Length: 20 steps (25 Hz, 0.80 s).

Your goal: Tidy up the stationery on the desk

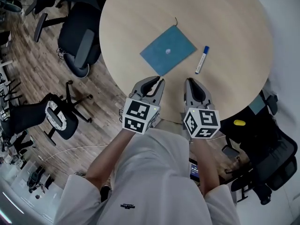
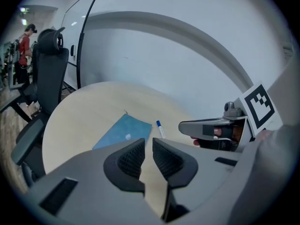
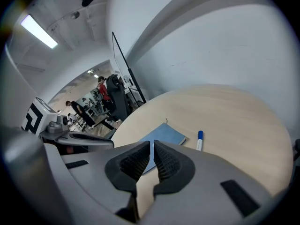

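Observation:
A blue notebook (image 1: 168,49) with a white dot on its cover lies flat on the round beige table (image 1: 225,18). To its right lies a white marker (image 1: 202,60) with a blue cap. Both grippers hover side by side at the table's near edge, short of the notebook. My left gripper (image 1: 158,81) is shut with nothing in it, and so is my right gripper (image 1: 190,81). The left gripper view shows the notebook (image 2: 124,132) and marker (image 2: 161,129) beyond its closed jaws (image 2: 148,146). In the right gripper view the notebook (image 3: 164,136) and marker (image 3: 199,140) lie ahead of the gripper (image 3: 153,151).
Black office chairs (image 1: 82,36) (image 1: 58,118) stand on the wooden floor to the left. Another dark chair (image 1: 276,158) and a small yellow object (image 1: 239,122) are at the right. A white wall (image 2: 154,55) curves behind the table. People (image 3: 101,89) stand far off.

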Motion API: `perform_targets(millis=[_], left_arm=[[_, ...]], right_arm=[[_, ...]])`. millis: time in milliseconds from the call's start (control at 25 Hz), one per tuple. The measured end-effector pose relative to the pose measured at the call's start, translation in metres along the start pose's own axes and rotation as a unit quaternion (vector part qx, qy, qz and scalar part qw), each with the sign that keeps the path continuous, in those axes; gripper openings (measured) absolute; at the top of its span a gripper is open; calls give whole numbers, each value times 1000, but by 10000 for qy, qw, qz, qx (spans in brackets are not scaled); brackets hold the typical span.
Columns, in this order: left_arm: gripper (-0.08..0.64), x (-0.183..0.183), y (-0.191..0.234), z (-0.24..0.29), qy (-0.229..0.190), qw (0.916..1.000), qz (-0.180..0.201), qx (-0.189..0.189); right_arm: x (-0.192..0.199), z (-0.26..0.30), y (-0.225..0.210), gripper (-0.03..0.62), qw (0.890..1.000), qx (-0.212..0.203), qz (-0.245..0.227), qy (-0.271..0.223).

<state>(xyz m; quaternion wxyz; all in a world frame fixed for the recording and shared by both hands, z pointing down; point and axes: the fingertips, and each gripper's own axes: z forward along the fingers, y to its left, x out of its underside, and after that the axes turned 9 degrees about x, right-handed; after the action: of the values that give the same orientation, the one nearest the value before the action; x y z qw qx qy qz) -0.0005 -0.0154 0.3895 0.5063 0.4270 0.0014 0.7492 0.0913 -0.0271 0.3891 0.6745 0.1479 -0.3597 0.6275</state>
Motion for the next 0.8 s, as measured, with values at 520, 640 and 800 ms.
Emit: perform_targets(millis=[520,640,800], left_arm=[[123,31,58,44,331,9994,-102,10],[132,43,61,54,443,9989,-153,93],[146,55,68,63,475,9984,-267,146]], right_arm=[[23,76,-8,46,9986,151,379,339],[31,89,-13,48,9977,211,468,436],[34,106,-13,123,9970,139,534,541]])
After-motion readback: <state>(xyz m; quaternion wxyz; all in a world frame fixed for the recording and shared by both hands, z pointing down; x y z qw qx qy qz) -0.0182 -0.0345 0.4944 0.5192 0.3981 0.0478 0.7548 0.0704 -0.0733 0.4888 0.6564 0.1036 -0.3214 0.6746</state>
